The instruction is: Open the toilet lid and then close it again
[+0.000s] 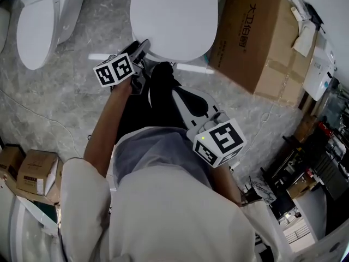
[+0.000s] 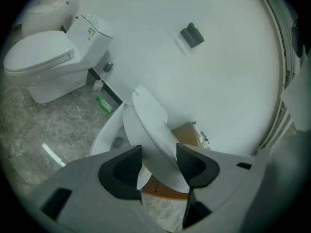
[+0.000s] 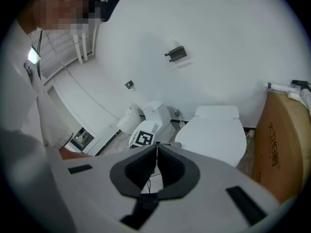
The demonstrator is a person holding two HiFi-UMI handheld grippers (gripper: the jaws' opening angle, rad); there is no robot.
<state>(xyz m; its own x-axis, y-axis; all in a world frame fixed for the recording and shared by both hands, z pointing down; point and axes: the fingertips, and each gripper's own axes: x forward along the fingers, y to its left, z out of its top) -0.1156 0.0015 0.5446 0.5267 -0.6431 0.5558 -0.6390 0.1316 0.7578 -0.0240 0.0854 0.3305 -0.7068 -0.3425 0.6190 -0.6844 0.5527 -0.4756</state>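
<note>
counts | toilets (image 2: 39, 57): 3, rear one half-seen | toilet lid (image 2: 150, 125) tilted up: 1 | cardboard boxes (image 1: 256, 37): 3 (1 big, 2 small) | green bottle (image 2: 104, 105): 1 | dark wall bracket (image 2: 192, 35): 1 | left gripper (image 2: 158, 149) + right gripper (image 3: 156, 152): 2 | marker cubes (image 1: 114, 70): 2

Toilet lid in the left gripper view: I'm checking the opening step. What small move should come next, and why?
Probably raise the left gripper up and back: its jaws clamp the front edge of the white plastic toilet lid, which stands only partly raised, with the white ceramic bowl showing beneath it.
</note>
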